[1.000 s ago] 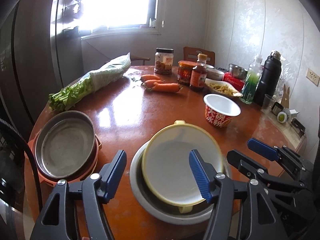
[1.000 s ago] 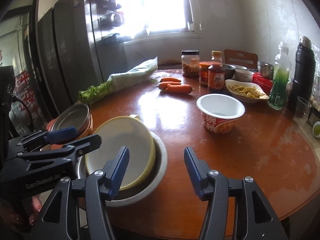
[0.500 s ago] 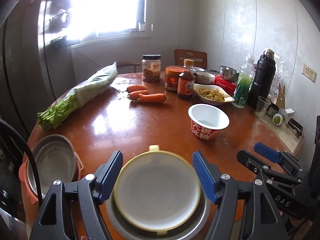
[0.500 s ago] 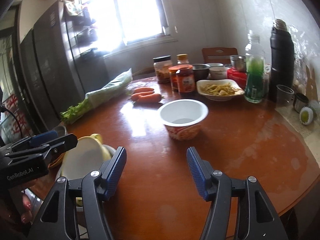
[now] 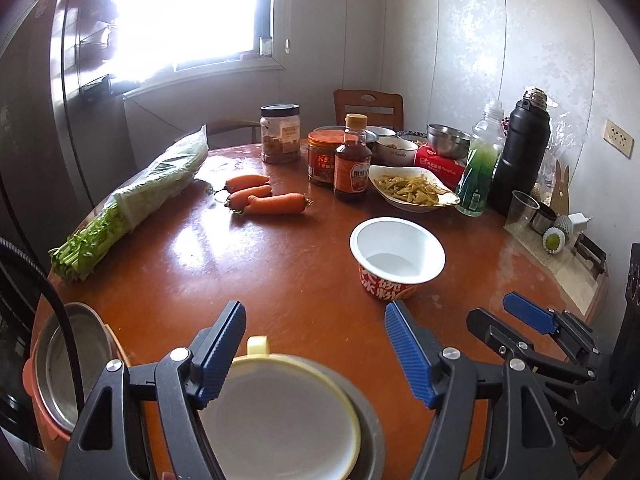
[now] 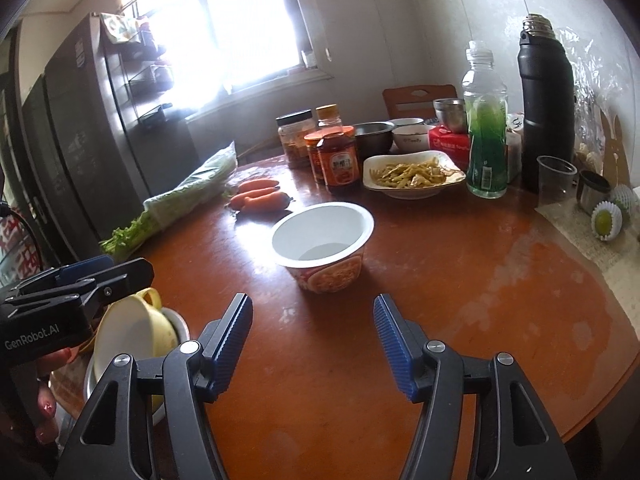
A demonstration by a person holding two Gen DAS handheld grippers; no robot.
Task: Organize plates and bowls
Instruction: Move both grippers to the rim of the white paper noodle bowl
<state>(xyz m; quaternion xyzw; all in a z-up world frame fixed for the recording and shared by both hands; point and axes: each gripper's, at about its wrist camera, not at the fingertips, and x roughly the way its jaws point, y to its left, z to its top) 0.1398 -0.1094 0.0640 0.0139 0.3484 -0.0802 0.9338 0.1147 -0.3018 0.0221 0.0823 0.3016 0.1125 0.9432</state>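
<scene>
Below our left gripper [image 5: 314,346], jaws just widened and empty, the yellow bowl [image 5: 276,420] sits nested in a steel bowl [image 5: 366,436]. Beyond our right gripper [image 6: 313,338], likewise parted and empty, stands the noodle cup [image 6: 326,242] on the table [image 6: 480,280].

Home kitchen, round wooden tabletop [image 5: 280,272] with carrots [image 5: 264,198], celery [image 5: 132,208], sauce jars [image 5: 320,158], tall fridge [image 6: 92,152], bright window [image 5: 188,16]

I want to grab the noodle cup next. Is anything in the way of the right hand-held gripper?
Nothing visible. The right hand-held gripper is open and empty, and only bare table lies between it and the white paper bowl. The carrots lie beyond the bowl.
</scene>
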